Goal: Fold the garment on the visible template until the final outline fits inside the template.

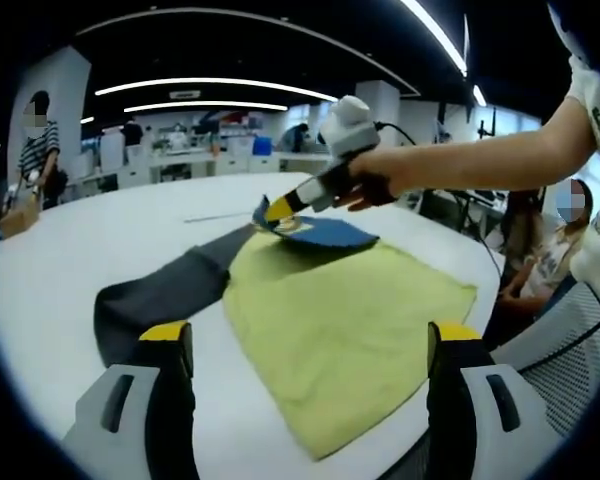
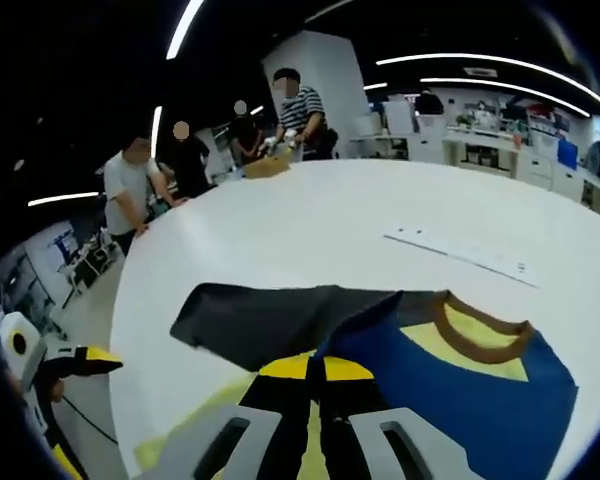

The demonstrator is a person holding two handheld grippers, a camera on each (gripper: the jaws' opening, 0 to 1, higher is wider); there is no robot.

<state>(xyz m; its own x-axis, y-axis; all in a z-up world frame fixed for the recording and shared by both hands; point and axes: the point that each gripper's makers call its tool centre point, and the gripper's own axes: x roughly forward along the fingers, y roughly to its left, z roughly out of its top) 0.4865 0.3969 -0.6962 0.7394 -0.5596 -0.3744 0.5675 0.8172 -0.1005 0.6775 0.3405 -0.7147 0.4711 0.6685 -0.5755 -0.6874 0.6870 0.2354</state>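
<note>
A white worktop (image 1: 70, 270) carries a yellow-green cloth template (image 1: 350, 320) laid flat, and on it lies the garment (image 1: 325, 232), a blue shirt with a brown collar and dark grey sleeves. In the left gripper view, the garment sits over the template's far corner, with one dark sleeve (image 1: 160, 290) running off the template's left edge onto the bare worktop. The left claw (image 1: 310, 350) stands wide apart in the foreground, its two yellow-tipped jaws hanging above the template's near part with nothing between them. Farther off in that view, the right claw (image 1: 270, 212) reaches in from the right, held by a person's hand (image 1: 375, 185), and its yellow tip pinches the blue fabric near the collar, lifting that edge off the template. In the right gripper view, the right claw (image 2: 315, 368) has its jaws closed together on a raised fold of the garment (image 2: 460, 400), right where the blue body meets the dark sleeve (image 2: 270, 320); the brown collar (image 2: 480, 340) and a yellow inner patch lie just to the right. The left claw (image 2: 90, 360) shows at the lower left edge of that view, off the worktop's rim. Several people (image 2: 140, 190) stand at the far side of the worktop, and a long white strip (image 2: 460, 252) lies on it beyond the garment.
</note>
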